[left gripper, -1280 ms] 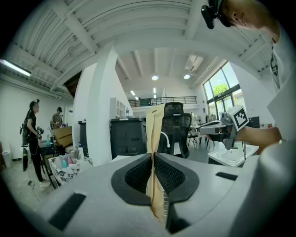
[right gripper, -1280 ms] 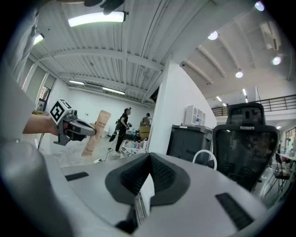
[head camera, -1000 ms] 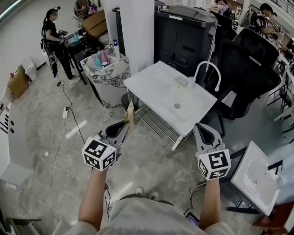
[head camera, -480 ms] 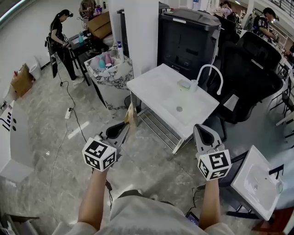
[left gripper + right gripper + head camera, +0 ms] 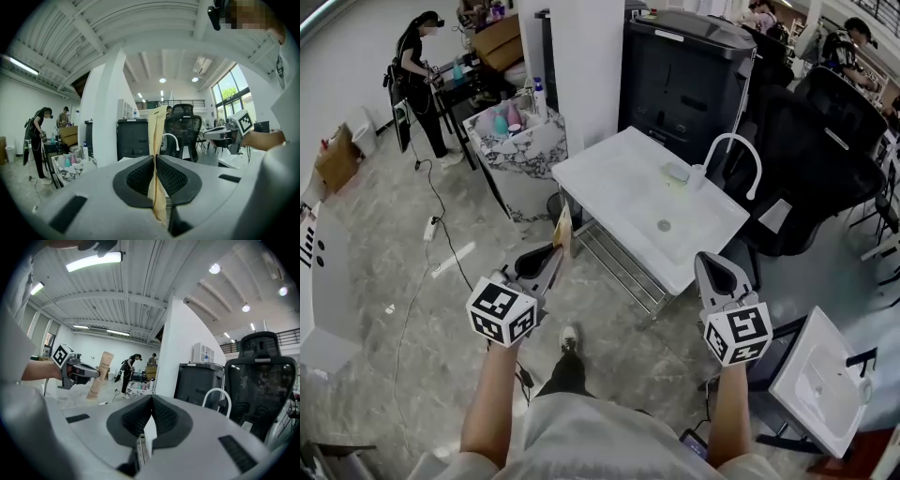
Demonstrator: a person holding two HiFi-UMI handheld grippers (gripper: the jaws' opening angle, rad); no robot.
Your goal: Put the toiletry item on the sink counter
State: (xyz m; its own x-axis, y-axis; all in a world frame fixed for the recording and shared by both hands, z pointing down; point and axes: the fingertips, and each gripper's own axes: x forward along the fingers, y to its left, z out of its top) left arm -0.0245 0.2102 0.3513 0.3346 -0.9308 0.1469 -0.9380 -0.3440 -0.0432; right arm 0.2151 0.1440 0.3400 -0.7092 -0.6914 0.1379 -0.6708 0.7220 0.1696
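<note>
My left gripper [image 5: 555, 258] is shut on a tall tan toiletry tube [image 5: 563, 229], held upright between its pads. In the left gripper view the tube [image 5: 157, 133] stands up out of the closed jaws [image 5: 155, 161]; the white sink counter and its faucet [image 5: 169, 139] lie beyond it. The white sink counter [image 5: 614, 173] with a curved faucet [image 5: 733, 148] stands ahead and to the right of the tube, some way off. My right gripper [image 5: 718, 267] is shut with nothing held [image 5: 151, 409]. From the right gripper view, the left gripper [image 5: 90, 373] and tube [image 5: 100, 374] show at left.
A marble stand with bottles [image 5: 523, 141] and a white pillar [image 5: 577, 56] are behind the counter's left. A black cabinet [image 5: 694, 80] and black chair [image 5: 811, 155] stand behind it. A second white sink [image 5: 820, 375] is at lower right. A person [image 5: 417, 66] stands far left.
My foot and leg have come forward into view below the grippers. The counter has shifted slightly in the head view. Both grippers hold the same pose, the tube still gripped.
</note>
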